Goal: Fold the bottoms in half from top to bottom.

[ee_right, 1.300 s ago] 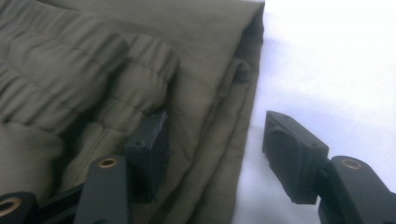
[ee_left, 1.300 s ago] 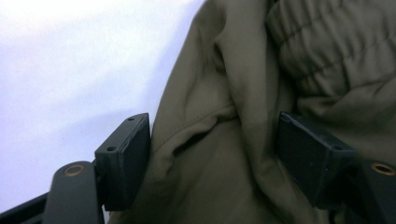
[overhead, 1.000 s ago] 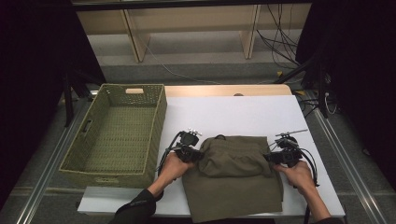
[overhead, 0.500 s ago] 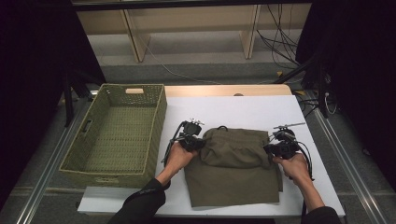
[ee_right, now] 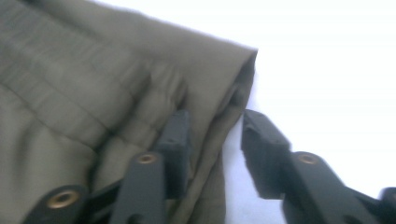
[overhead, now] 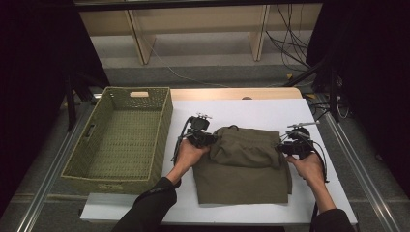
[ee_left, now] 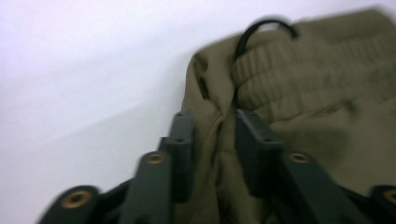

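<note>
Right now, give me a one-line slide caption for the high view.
Both grippers, left and right, releasing folded olive trousers beside a woven basket.

Blurred trousers, cut off

basket left | trousers right, on table, seemingly folded

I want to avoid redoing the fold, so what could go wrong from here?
1. Both grippers have just been opening with cloth between the jaws. On the left gripper, a fold of the trousers seems to touch both pads, so pulling away may drag the fold open.
2. The right gripper has an edge against one pad only; that edge may slide toward the table.
3. The cord loops near the left gripper and might snag.
</note>
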